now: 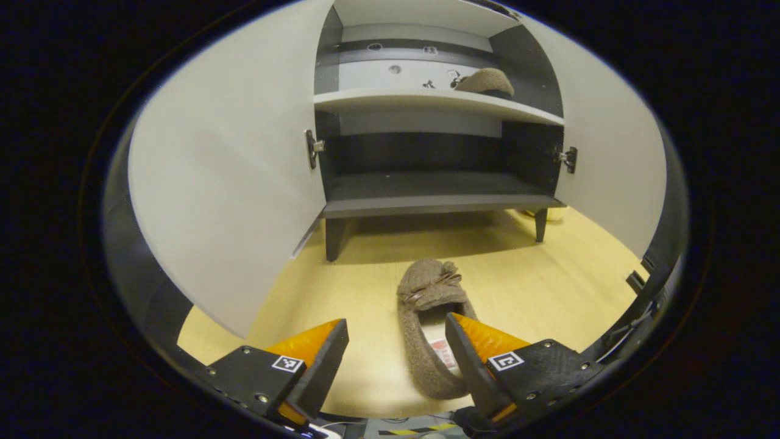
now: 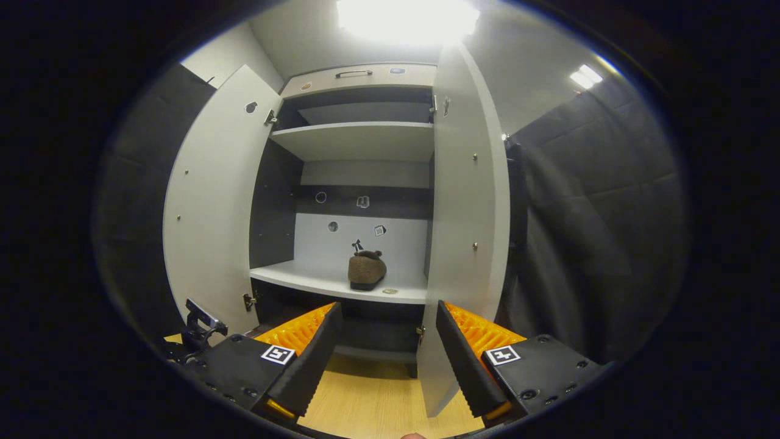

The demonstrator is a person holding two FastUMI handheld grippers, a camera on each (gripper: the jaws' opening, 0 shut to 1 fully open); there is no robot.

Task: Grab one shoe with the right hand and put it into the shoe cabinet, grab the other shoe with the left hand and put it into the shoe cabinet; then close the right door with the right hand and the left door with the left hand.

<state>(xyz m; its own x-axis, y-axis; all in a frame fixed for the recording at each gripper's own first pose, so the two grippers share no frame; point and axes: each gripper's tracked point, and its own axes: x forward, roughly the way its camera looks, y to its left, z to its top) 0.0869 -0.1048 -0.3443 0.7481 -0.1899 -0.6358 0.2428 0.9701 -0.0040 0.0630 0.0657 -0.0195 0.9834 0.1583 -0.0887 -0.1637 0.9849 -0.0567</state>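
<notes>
Shoe work standing half done. Left gripper (image 1: 396, 360) hovering low over the second shoe (image 1: 426, 323) on the pale wooden floor (image 1: 548, 286), jaws released and straddling its heel, not yet pressing. First shoe (image 2: 367, 270) already sitting on the cabinet's middle shelf (image 2: 317, 280), toward its right end. Right gripper (image 2: 385, 350) hanging free before the cabinet, jaws released and gripping nothing. Left door (image 1: 225, 183) and right door (image 2: 466, 231) both swung wide, closing still pending. Dark cloth wall lining the booth, ceiling lights glaring above.

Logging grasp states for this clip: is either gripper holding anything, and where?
Nothing is held. Left gripper is open beside the floor shoe; right gripper is open.
</notes>
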